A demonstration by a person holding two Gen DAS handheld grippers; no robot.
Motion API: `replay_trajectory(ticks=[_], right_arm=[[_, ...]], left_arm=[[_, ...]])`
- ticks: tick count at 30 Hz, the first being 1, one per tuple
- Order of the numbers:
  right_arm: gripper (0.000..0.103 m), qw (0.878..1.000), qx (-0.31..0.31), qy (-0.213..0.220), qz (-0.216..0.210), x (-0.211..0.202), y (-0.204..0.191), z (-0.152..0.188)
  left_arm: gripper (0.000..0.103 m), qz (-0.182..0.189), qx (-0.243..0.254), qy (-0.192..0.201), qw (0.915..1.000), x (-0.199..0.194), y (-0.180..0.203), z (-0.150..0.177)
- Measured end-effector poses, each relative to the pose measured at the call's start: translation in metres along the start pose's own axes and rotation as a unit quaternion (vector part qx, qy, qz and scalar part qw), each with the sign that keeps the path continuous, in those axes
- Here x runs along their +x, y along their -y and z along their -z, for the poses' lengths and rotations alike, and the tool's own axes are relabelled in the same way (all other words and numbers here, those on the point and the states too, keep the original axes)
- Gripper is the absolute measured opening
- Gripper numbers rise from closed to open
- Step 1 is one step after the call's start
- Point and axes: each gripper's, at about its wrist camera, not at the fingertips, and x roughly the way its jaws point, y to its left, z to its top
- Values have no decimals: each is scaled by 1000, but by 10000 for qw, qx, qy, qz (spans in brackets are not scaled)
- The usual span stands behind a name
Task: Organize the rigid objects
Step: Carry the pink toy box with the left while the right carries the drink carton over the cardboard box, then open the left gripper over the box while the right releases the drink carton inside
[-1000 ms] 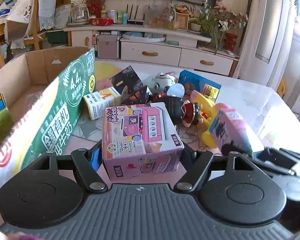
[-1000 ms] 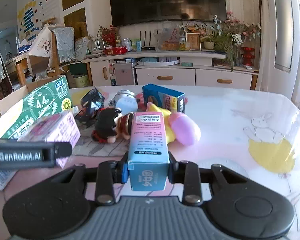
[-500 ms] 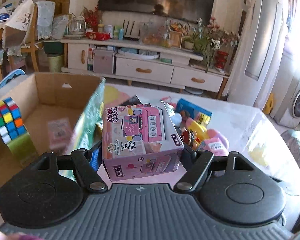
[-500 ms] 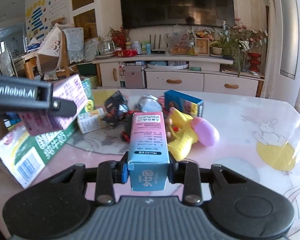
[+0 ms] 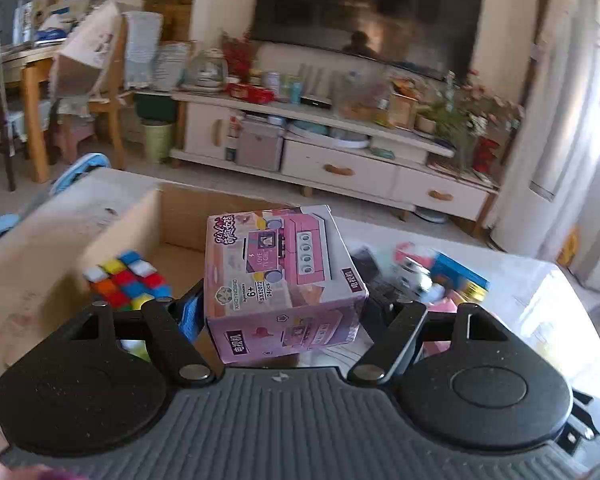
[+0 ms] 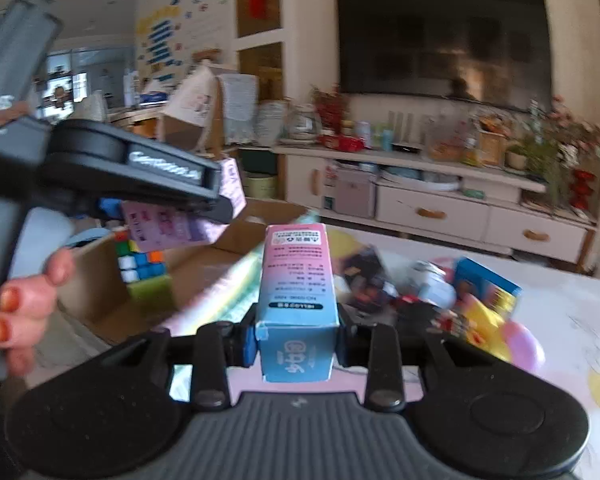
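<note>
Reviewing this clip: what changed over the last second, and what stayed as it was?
Both grippers rose off the table and swung toward the cardboard box, the left gripper carrying the pink toy box over its opening, the right gripper bringing the pink-and-blue carton. Both grips stayed unchanged; the Rubik's cube remains inside.

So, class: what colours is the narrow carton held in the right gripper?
Pink fading to blue on the narrow carton, clearest in the right wrist view.

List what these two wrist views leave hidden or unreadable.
- Left wrist: the cardboard box floor, hidden behind the pink toy box.
- Left wrist: toys on the table, motion-blurred.
- Right wrist: the pink toy box, mostly covered by the left hand-held gripper.
- Right wrist: print on the blue-pink carton, too blurred.
</note>
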Motion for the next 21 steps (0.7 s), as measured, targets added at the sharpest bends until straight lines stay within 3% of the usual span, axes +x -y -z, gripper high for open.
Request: replay_trajectory(ticks=[11, 21], right_arm=[[34, 9974, -405, -124, -584, 35, -55, -18], [34, 9943, -803, -319, -628, 54, -86, -11]], left_arm=[[94, -480, -33, -64, 9988, 13, -31, -11], [94, -597, -87, -332, 9976, 20, -39, -14]])
